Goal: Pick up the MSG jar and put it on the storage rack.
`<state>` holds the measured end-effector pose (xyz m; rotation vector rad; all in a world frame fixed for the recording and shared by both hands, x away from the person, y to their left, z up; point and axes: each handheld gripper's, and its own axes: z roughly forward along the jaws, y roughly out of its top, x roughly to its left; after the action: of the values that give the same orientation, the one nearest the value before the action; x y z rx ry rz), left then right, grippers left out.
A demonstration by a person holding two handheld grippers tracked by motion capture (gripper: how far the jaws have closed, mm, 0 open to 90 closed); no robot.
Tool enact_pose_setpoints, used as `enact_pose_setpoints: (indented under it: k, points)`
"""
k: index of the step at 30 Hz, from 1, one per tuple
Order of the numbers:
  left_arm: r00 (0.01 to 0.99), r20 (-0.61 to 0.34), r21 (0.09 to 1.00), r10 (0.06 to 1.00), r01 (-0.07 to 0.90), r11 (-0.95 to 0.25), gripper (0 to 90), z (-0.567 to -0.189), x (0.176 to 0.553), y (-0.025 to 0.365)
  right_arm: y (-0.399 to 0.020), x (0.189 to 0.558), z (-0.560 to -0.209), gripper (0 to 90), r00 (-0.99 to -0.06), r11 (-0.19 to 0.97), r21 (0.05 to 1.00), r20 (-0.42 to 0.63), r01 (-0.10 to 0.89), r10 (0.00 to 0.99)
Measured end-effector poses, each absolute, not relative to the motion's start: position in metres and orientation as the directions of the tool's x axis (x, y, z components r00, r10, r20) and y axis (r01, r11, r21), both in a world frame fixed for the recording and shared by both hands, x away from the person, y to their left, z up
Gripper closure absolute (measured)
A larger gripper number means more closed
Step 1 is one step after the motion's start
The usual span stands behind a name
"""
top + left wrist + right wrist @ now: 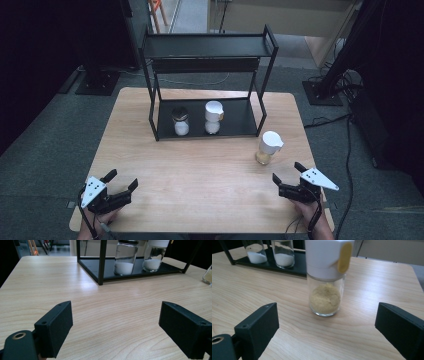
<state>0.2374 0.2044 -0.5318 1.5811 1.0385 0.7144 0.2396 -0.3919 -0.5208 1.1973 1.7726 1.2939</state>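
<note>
Right gripper view: right gripper, jaws apart and empty, faces the spice jar at 12 o'clock; rigid, smooth, probably fragile glass, so grip mid-body below the white cap.

— How do the hands sit?
— Left gripper low at the near left, jaws spread wide.
— And the other?
— Right gripper near right, jaws equally wide, nothing between them.
</note>
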Motion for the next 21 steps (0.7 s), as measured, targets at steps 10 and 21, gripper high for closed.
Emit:
enact_pose_setpoints:
  k: [10, 21]
  points:
    - [0.439, -0.065, 0.964, 0.896, 0.26, -0.057, 12.2, -0.532, 0.237, 0.204, -0.41, 0.23, -0.524, 4.8, -0.35, 0.096, 0.946, 0.02, 0.31, 0.937]
    - [0.438, -0.061, 0.964, 0.897, 0.258, -0.06, 12.2, -0.532, 0.237, 0.204, -0.432, 0.216, -0.531, 4.8, -0.312, 0.096, 0.939, 0.013, 0.331, 0.95]
